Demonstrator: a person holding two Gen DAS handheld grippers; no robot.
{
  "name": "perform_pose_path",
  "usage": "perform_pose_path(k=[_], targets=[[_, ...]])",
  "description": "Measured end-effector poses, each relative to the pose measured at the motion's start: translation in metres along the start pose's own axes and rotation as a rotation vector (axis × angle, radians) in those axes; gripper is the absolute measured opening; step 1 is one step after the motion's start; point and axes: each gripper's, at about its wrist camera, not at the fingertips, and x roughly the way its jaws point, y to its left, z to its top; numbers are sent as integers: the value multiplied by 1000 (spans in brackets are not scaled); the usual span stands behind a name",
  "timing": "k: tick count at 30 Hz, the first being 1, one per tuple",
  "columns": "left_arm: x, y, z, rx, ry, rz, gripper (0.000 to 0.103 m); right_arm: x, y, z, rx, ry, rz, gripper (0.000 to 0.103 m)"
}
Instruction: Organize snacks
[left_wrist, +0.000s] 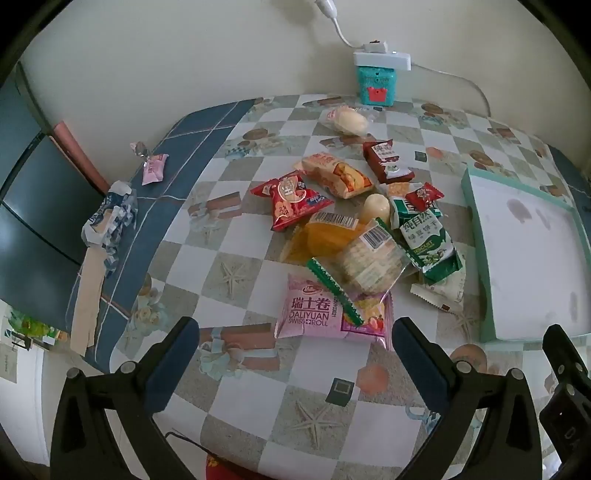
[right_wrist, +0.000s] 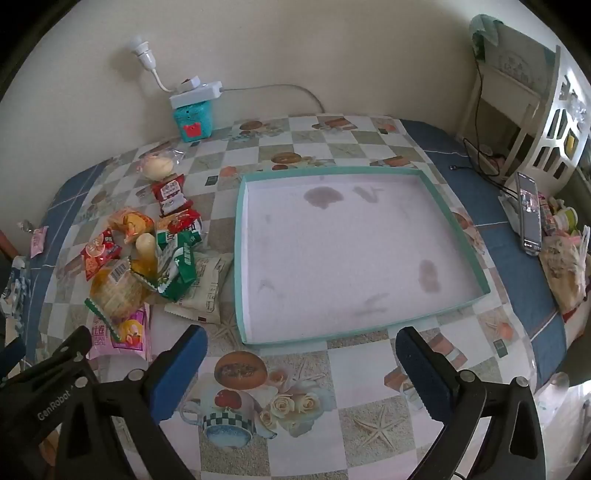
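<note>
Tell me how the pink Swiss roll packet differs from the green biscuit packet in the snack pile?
The pink Swiss roll packet lies flat at the near edge of the pile, closest to the left tool; the green biscuit packet sits crumpled and propped up, nearer the tray. The pink one is partly covered by a clear cracker pack; the green one rests on other snacks. Both are sealed and outside the tray.

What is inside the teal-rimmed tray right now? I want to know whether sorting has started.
Nothing: the tray holds no snacks, only a bare whitish floor with a few dark stains. The snack pile lies on the tablecloth beside it. Whatever is under the tray is hidden.
</note>
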Motion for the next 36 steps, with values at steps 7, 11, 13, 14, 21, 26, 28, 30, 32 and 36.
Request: perform_pose_path(k=[7, 11, 13, 14, 21, 26, 28, 30, 32, 36], targets=[[8, 1, -7, -8, 6, 3, 103, 0, -2, 0, 11, 2, -5, 103], [9, 0, -11, -10, 7, 6, 103, -1, -3, 2, 12, 5, -4, 103], [7, 2, -8, -14, 15, 5, 103, 1, -3, 0, 12, 3, -2, 103], [7, 2, -6, -16, 22, 4, 103, 1, -3, 0, 11, 3, -2, 103], [9, 2, -7, -21, 26, 5, 103, 1, -2, -1, 14, 3, -3, 103], [11, 4, -7, -21, 30, 3, 103, 1, -3, 0, 14, 5, -3, 103], [11, 4, -7, -22, 30, 3, 103, 1, -3, 0, 14, 5, -3, 103], [11, 4, -7, -21, 31, 2, 103, 1, -3, 0, 14, 6, -3, 103], [11, 4, -8, -22, 31, 2, 103, 1, -3, 0, 14, 5, -3, 103], [11, 5, -10, -24, 33, 2, 103, 1, -3, 1, 13, 7, -2, 103]])
